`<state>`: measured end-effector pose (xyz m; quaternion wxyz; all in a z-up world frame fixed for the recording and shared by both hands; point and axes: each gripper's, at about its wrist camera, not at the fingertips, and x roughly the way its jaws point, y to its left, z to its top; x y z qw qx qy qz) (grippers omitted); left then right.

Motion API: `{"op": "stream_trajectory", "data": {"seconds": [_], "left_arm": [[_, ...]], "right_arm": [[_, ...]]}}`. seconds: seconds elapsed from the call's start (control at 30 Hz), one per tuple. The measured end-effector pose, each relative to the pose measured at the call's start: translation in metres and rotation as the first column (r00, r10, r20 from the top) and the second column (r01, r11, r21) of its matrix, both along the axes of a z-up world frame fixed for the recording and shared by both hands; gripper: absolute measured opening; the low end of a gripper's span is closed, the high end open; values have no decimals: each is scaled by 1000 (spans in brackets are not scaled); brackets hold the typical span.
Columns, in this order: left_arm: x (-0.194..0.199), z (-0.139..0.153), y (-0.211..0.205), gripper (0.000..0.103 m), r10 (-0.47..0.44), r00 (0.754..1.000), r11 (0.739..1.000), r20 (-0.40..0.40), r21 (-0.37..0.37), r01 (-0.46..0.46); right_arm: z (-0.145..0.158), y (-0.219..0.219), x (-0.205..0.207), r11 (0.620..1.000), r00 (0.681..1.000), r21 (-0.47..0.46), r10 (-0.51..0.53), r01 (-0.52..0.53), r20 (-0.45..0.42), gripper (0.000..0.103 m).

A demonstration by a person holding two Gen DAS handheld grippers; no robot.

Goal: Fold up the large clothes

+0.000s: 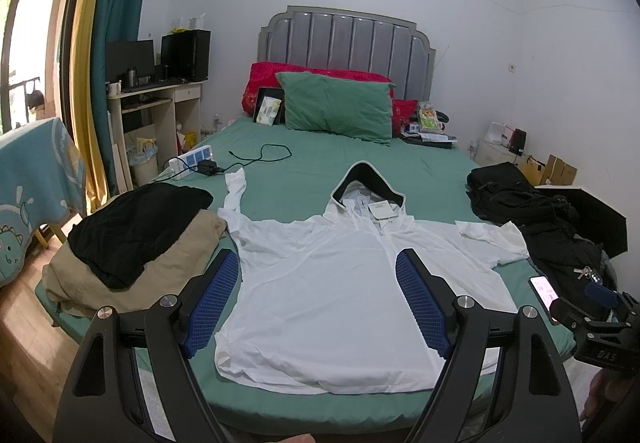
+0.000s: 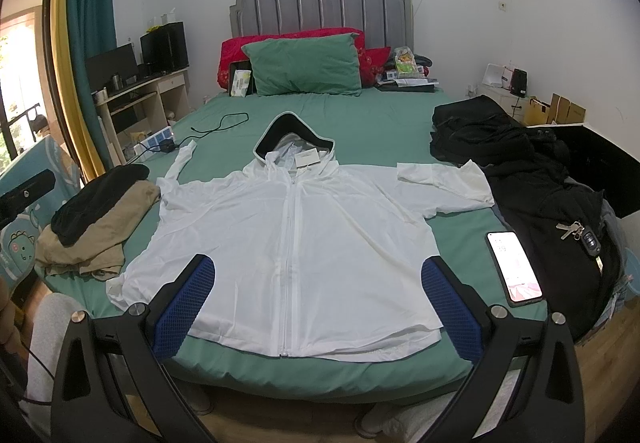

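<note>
In your left view, your left gripper is wide open and holds nothing. The white hooded jacket lies flat on the green bed.

In your right view, your right gripper is wide open too. The phone lies just right of the jacket, so a sloppy fold could knock it off.

Bare green sheet lies open at twelve o'clock beyond the white hooded jacket. At nine o'clock a black-and-tan clothes pile crowds the sleeve; at three o'clock a phone and black garments block the edge.
</note>
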<state>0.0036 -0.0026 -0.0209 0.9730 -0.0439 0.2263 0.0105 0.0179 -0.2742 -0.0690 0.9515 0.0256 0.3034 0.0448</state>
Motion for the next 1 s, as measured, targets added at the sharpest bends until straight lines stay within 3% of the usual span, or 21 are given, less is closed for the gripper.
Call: {"op": "stream_trajectory", "data": {"seconds": [0.27,0.43,1.0], "left_arm": [[11,-3,1,84,-47,998,998,-34,-42,45],[22,-7,-5,84,-41,997,999,-67,-14,41],[119,-56,-38,84,-88,965,996,-249,-12,88]], "right_arm": [[-11,-5,5,1000,1000,11,4,-4,-9,102],[-21,-1,16,1000,1000,26,17,-16,-26,102],[-54,-17,100,997,994,19,82,-81,-75,102]]}}
